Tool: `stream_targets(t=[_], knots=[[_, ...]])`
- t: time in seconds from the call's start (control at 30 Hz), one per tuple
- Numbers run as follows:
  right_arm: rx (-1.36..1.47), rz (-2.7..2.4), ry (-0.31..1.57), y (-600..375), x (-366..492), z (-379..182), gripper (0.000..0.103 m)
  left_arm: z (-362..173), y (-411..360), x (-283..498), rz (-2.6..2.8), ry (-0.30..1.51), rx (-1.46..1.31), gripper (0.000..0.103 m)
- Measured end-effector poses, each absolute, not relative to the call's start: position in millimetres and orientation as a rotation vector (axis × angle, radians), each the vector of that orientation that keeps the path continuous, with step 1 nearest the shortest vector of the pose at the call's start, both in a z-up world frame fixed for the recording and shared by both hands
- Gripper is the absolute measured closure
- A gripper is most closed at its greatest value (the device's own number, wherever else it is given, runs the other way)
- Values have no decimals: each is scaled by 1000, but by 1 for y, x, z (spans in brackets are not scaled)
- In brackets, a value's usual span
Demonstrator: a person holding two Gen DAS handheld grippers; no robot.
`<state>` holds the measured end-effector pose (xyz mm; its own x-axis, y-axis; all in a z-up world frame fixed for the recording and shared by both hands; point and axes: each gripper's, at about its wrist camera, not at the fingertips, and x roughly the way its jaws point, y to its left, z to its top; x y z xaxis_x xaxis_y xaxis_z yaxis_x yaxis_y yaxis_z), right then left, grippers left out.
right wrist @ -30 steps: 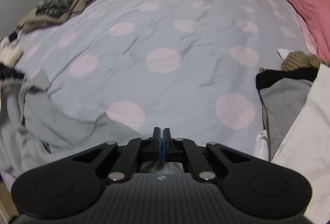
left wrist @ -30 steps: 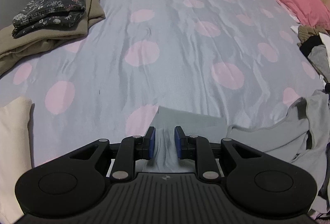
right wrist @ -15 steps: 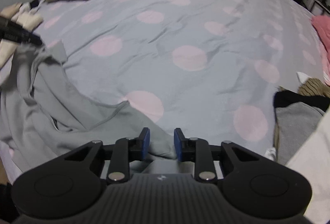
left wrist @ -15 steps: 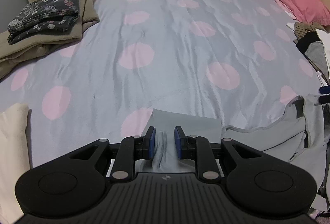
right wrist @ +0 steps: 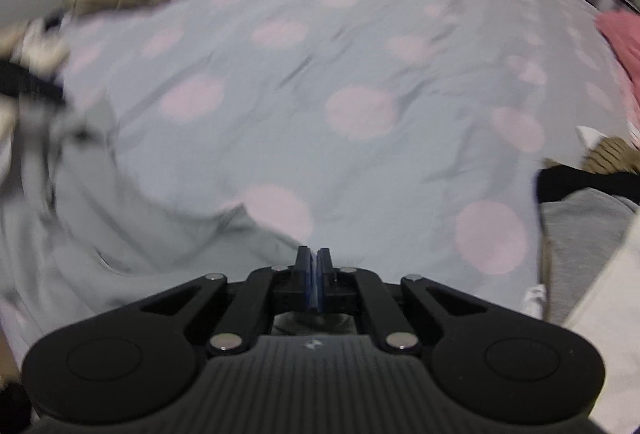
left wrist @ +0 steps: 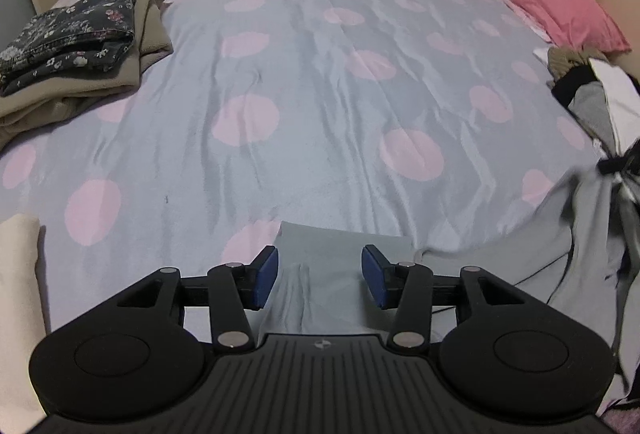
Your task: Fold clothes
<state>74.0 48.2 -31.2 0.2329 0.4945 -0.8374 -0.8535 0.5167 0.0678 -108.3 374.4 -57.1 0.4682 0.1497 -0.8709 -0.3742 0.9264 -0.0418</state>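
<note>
The grey garment [left wrist: 340, 270] lies straight ahead between the spread fingers of the left gripper [left wrist: 319, 276], ungrasped, and trails off rightward to the clenched right gripper [right wrist: 313, 266], which appears to pinch its edge.

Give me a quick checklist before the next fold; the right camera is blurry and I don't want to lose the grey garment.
1. Left gripper open: ok, the jaws stand wide apart.
2. Grey garment lying between the left fingers: ok, a flat edge sits there, ungripped.
3. Right gripper shut: ok, the pads meet.
4. Right gripper actually pinching cloth: cannot tell, the view is blurred and the fingertips hide it.
5. Bedspread ahead free for laying the garment out: ok.
6. Folded stack and unfolded pile away from the garment: ok, both lie apart at the sides.
</note>
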Motion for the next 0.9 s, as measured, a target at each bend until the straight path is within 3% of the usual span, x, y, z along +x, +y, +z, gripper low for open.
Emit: stream_targets(t=[0.2, 0.47, 0.7, 0.9], knots=[[-380, 915, 953, 24, 80, -7, 100, -74, 374, -109, 336, 1115, -235, 58], [-522, 924, 1087, 17, 62, -44, 100, -84, 366, -110, 331, 1168, -172, 58], [-531, 921, 1097, 14, 59, -52, 100, -62, 348, -93, 195, 1098, 99, 56], [-515, 924, 1102, 17, 64, -53, 99, -82, 333, -73, -6, 1171, 277, 55]])
